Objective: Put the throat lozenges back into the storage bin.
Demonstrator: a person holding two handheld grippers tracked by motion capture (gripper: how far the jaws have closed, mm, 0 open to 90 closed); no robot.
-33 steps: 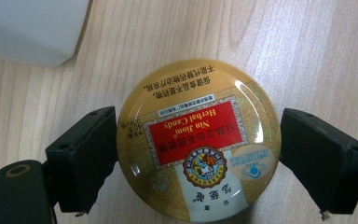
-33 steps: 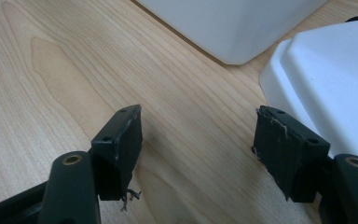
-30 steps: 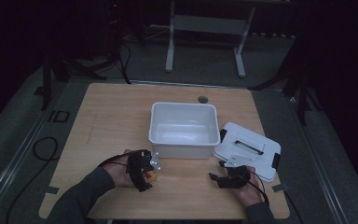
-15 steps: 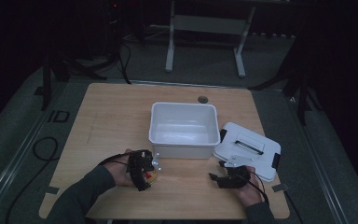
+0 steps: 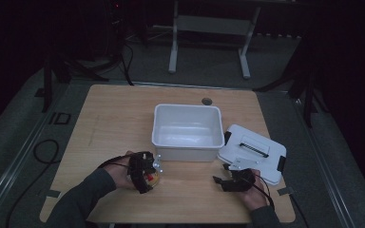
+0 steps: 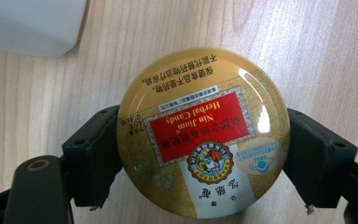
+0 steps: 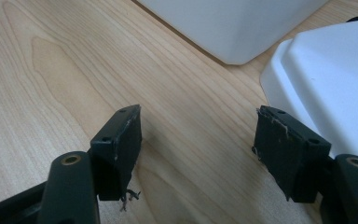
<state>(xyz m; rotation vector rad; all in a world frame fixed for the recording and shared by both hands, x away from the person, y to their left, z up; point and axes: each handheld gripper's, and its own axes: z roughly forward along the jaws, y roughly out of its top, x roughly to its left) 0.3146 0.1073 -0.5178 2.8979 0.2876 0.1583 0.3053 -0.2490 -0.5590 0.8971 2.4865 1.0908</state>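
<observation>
Desk (image 5: 123,114) of pale wood, dark floor all round it. White open bin (image 5: 187,130) near the desk's middle, nothing visible inside it. White lid (image 5: 254,152) flat on the desk just beside the bin's right side, black latches at its edges.

Person at the near edge, forearms in from the bottom of the high view, one hand-held gripper per hand.

Left hand-held gripper (image 5: 145,172): low over the desk, near the bin's front-left corner. In the left gripper view its two black jaws sit against opposite sides of a round gold candy tin (image 6: 203,133), pads touching the rim left and right. Jaws have just been closing, tin between them. Reads as clenched on the tin. Tin lies flat on the desk, lid face up, red label panel with the words "Herbal Candy" printed upside down to this view, a round emblem below it. Corner of the bin in the top left of that view, apart from the tin.

Right hand-held gripper (image 5: 231,180): low over the desk in front of the lid, near its front edge. In the right gripper view its jaws stand wide apart, bare wood between them, nothing held: released. Bin corner and lid edge ahead of the jaws.
</observation>
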